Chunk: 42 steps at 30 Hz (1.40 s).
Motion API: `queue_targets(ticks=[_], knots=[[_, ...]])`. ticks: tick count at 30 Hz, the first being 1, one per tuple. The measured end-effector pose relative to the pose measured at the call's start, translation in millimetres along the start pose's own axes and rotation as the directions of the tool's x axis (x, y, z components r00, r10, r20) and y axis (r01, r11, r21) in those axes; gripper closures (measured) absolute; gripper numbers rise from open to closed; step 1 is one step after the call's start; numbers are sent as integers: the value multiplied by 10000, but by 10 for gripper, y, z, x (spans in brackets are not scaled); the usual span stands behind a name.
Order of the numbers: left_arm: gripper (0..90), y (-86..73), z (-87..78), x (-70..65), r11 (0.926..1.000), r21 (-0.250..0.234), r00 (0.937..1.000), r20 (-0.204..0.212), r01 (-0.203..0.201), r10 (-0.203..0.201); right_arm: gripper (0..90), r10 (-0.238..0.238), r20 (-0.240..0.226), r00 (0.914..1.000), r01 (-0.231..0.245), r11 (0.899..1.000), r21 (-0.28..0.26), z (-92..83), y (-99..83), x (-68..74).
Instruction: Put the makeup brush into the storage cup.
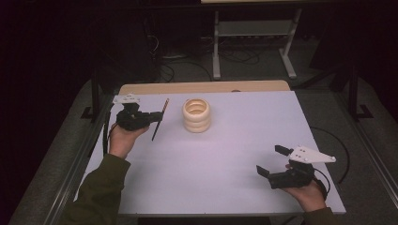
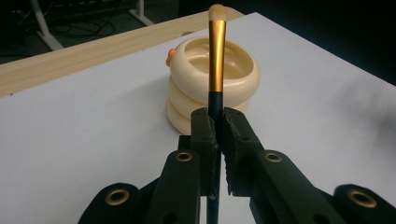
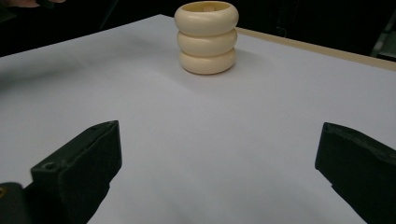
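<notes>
Brush [image 2: 216,56] is sitting clamped in the left tool [image 2: 218,122], and here is how it is looking: a thin makeup brush with a dark handle, a gold ferrule and a small pale tuft at the tip. It is likely feather-light and stiff along the shaft, with a smooth, lacquered-looking handle that could slide or swivel between the pads. The left tool is pinching it on the dark handle just below the ferrule, and that looks like the sensible hold; the soft tuft is the part to keep clear of.

From above, the brush [image 1: 159,119] is hanging in the air to the left of the cream ringed holder [image 1: 196,115], clear of the white desk [image 1: 244,140]. Its long axis is running roughly crosswise to the jaws, tuft end pointing away from the person and leaning slightly toward the holder, tail end toward the near edge.

The right tool [image 1: 272,161] is waiting well off to the holder's near right, jaws spread wide and gripping nothing.

The holder's open top [image 2: 212,58] is facing up, just beyond the tuft.
</notes>
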<state>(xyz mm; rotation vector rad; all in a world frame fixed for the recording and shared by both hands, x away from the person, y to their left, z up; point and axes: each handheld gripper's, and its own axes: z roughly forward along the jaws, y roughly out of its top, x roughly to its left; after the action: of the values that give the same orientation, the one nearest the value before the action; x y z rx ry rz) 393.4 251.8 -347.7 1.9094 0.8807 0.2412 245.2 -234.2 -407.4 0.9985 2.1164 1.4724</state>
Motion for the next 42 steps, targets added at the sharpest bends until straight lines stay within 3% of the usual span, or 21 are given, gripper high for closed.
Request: queue_targets(ticks=[22,42], knots=[[836,202,111,-37,9988,-462,9996,253,-138,149,0,-5,-20,10000,5,10000,-37,-2,3,1],[836,441,284,-83,9939,-957,9970,501,-546,596,0,8,-50,10000,-8,10000,-71,-6,2,-5]])
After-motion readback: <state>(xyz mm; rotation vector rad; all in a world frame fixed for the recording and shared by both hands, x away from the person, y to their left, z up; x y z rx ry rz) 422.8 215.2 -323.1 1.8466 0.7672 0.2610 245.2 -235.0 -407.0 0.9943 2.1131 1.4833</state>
